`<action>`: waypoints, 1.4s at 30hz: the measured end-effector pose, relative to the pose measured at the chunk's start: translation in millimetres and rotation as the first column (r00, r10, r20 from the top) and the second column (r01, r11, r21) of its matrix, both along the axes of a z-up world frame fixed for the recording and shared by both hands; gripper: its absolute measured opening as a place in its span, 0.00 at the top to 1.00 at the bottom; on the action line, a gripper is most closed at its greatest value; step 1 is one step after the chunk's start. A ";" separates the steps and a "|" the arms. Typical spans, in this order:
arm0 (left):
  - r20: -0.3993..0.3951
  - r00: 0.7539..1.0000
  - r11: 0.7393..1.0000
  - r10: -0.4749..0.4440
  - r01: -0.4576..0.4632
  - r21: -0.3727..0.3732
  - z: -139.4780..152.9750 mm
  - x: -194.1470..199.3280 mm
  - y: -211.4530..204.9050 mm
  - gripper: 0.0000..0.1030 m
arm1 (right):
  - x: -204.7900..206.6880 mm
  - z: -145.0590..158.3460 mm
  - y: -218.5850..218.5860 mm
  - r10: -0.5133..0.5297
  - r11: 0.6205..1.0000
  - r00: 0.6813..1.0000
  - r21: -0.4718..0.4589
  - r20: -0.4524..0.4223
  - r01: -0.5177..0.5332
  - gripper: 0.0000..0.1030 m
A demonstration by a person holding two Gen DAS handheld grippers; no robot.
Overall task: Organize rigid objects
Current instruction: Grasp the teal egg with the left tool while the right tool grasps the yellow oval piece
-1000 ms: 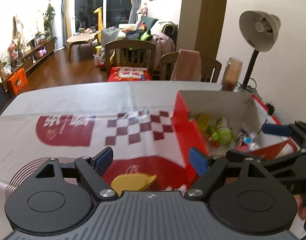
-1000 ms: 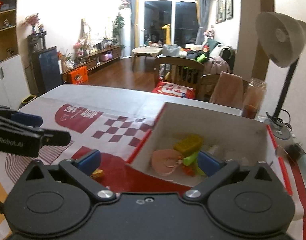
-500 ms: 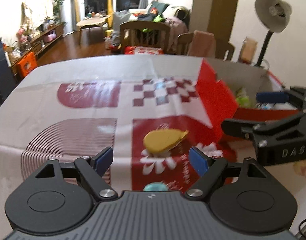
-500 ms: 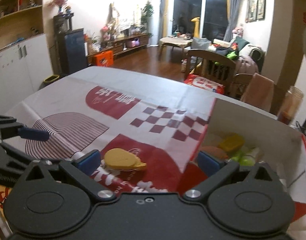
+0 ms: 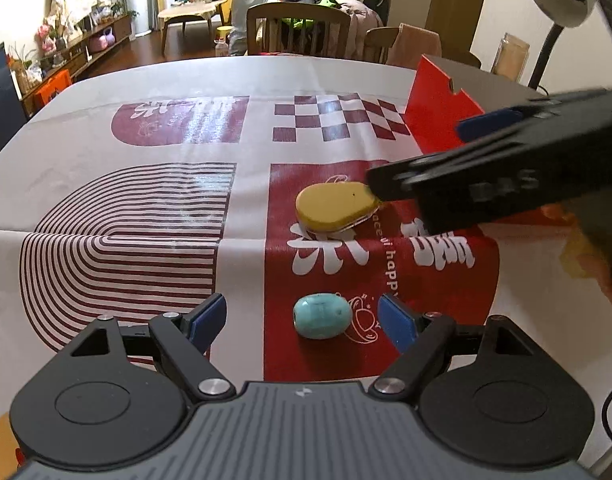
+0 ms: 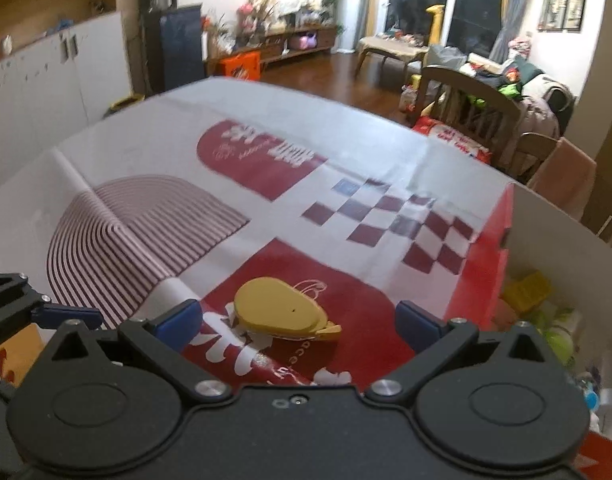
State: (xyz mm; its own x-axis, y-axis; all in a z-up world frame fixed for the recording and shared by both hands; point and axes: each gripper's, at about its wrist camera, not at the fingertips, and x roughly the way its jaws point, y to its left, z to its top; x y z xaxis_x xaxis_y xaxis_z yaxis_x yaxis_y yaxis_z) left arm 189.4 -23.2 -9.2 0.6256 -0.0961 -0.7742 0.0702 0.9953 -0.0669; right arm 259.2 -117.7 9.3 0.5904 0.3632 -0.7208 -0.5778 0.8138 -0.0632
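Left tongs (image 5: 302, 318) spread wide, empty, low over counter (image 5: 106, 152); teal egg-shaped piece (image 5: 322, 316) lying between blue pads, untouched. Looks hard, smooth, light; likely to roll or squirt out, so best pinched across short middle. Right tongs (image 6: 298, 318) also wide, empty, bracketing yellow teardrop piece (image 6: 280, 312), flat on red print just beyond. Thin, stiff plastic, probably light; low edges give little purchase, so pinch across broad end, pads nearly on cloth. Further right, red box (image 6: 481, 264) with toys already inside. Versus a second ago: both tongs pulled back from box toward near edge; teal piece newly in view; right tongs now reaching across above yellow piece.
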 end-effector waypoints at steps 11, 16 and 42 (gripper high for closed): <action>-0.003 0.999 0.999 -0.033 0.033 0.020 -20.9 8.1 -15.4 0.19 | 30.9 -33.6 22.7 0.055 0.997 0.996 -0.058 -0.077 -0.059 0.02; -0.007 0.999 0.999 -0.041 0.041 0.018 -29.2 11.7 -18.9 0.19 | 41.4 -42.0 26.9 0.069 0.996 0.993 -0.048 -0.100 -0.075 0.02; 0.058 0.997 0.997 -0.053 0.050 0.065 -34.2 1.5 -26.2 0.63 | 31.0 -61.5 32.3 0.067 0.994 0.997 -0.089 -0.040 -0.070 0.29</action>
State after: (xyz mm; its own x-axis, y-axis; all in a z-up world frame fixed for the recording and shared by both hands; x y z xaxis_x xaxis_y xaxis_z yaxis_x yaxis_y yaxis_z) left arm 190.9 -49.4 -43.4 0.6662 -0.0813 -0.7414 0.1234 0.9924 0.0020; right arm 290.2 -85.3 -52.2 0.5386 0.3348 -0.7731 -0.6354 0.7640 -0.1118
